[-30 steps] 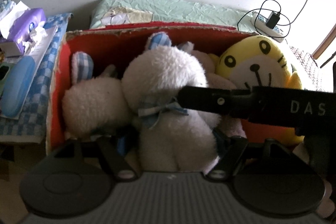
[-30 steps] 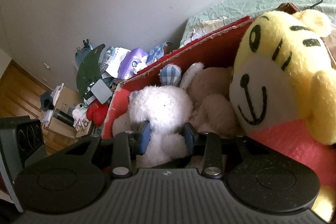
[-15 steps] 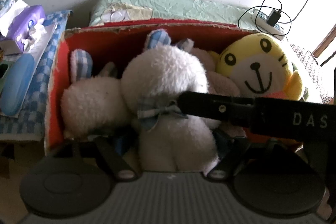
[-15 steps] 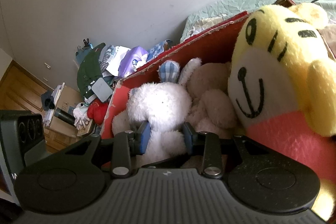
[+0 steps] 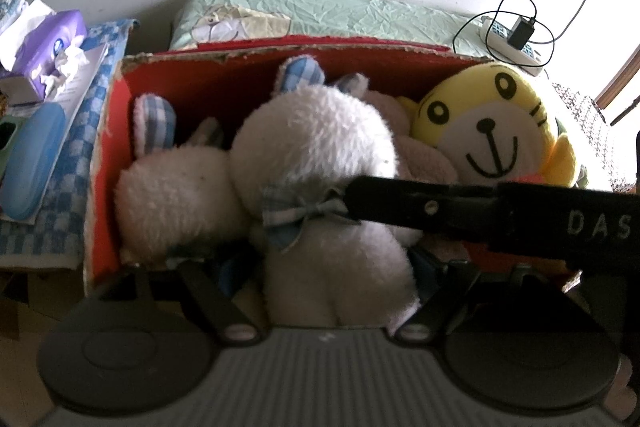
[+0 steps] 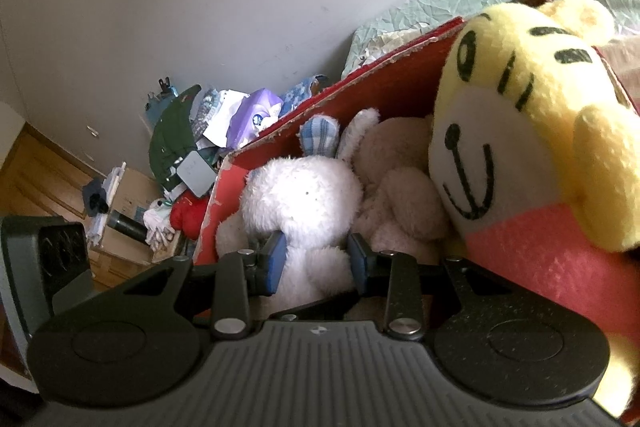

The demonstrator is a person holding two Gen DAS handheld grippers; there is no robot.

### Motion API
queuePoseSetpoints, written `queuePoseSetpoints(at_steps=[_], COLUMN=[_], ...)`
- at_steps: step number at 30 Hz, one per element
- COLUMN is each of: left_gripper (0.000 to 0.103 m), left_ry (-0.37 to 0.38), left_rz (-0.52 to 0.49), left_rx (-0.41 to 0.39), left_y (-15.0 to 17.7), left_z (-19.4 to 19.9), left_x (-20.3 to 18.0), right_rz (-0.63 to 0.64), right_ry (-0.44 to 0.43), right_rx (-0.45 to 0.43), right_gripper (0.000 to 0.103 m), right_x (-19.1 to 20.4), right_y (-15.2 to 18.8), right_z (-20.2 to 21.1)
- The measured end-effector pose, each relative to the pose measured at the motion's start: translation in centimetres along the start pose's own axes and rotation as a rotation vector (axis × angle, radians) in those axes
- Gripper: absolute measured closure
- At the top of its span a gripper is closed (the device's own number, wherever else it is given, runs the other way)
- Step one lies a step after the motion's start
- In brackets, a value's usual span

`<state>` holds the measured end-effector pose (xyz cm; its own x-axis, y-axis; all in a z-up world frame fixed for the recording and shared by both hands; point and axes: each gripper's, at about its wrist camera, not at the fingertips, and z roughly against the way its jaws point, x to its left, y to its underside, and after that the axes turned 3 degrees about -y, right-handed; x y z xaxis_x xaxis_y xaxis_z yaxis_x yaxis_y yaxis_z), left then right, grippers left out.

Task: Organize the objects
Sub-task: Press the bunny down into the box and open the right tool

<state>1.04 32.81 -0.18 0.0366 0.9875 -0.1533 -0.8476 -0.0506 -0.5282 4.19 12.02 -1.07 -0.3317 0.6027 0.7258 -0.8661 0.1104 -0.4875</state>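
Note:
A red cardboard box [image 5: 208, 83] holds several plush toys. A white rabbit with a blue checked bow [image 5: 320, 155] stands in the middle, a second white rabbit [image 5: 176, 203] lies left of it, and a yellow tiger [image 5: 488, 131] sits at the right. My left gripper [image 5: 324, 271] has its fingers spread on both sides of the middle rabbit's lower body. My right gripper [image 6: 316, 259] has its blue pads [image 6: 276, 259] pressed on the same rabbit's [image 6: 304, 195] body. The tiger [image 6: 520, 131] fills the right of the right wrist view. The right gripper's black body [image 5: 480, 211] crosses the left wrist view.
A checked blue cloth [image 5: 64, 163] with a blue case [image 5: 32, 163] and a purple tissue pack [image 5: 52, 47] lies left of the box. A green bed cover [image 5: 320, 15] and a power strip with a cable [image 5: 516, 39] lie behind. Clutter [image 6: 180, 163] is piled by the wall.
Both views have shifted slightly, so the box and toys sit a little differently in frame. The right gripper's pads stay on the white rabbit.

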Motion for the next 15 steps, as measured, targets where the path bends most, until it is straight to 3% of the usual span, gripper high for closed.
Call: queuePoseSetpoints(at_steps=[15], left_gripper=[0.019], left_ry=[-0.012], left_rz=[-0.021], left_rx=[0.000], left_y=[-0.09], left_z=[-0.12], left_x=[-0.26], right_rz=[-0.013], right_ry=[-0.016], right_rx=[-0.011], right_gripper=[0.067], right_x=[-0.44], right_y=[0.01], right_z=[0.62])
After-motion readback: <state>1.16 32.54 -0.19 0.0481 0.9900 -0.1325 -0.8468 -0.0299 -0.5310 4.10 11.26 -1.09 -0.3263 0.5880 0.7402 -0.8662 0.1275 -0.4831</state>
